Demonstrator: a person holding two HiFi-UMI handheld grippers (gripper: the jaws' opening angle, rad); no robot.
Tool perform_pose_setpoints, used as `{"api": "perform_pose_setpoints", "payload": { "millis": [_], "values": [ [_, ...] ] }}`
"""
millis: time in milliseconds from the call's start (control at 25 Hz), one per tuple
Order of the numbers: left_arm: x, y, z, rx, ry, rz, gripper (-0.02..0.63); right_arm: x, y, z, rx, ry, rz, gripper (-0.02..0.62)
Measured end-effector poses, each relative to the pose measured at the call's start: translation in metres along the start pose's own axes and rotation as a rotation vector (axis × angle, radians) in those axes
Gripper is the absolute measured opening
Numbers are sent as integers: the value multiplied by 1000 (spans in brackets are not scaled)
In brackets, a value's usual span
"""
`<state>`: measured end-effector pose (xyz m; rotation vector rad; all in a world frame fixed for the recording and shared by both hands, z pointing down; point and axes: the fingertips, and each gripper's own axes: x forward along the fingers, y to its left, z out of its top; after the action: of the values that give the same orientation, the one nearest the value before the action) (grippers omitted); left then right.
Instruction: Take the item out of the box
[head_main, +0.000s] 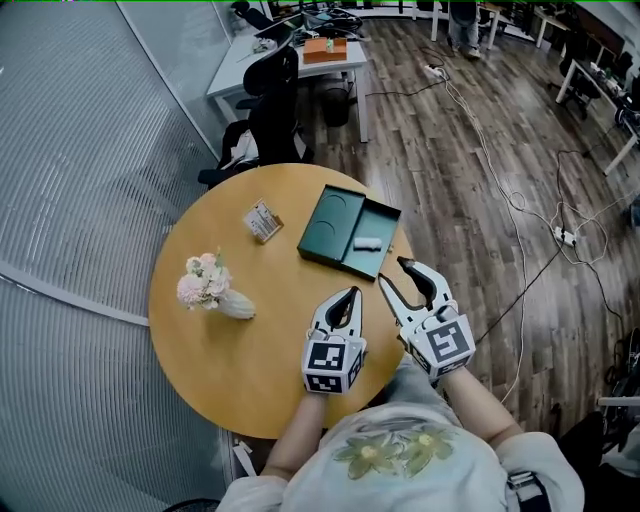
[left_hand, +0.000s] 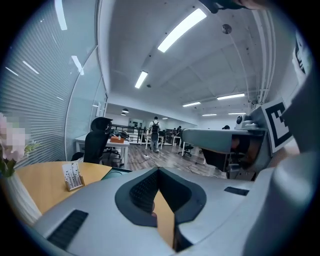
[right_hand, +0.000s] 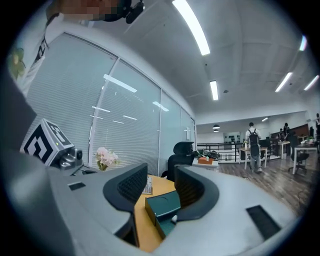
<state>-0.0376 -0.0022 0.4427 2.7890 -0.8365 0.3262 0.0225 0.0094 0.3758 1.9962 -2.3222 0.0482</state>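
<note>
Open-plan office: white desks w/ black swivel chairs, a glass partition wall w/ blinds, and long ceiling strip lights. Wood-look floor has cables trailing to a power strip; a round wooden tabletop sits by the glass. Further back there are more desks and a person w/ backpack standing.
</note>
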Motion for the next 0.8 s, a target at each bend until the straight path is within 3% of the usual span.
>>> {"api": "perform_pose_setpoints", "payload": {
  "millis": [240,800],
  "values": [
    [21,6,8,4,-4,23,0,24,-27,8,-34,-33,41,196],
    [44,22,9,-23,7,106,2,67,-47,-17,-96,50,166,196]
  ]
}}
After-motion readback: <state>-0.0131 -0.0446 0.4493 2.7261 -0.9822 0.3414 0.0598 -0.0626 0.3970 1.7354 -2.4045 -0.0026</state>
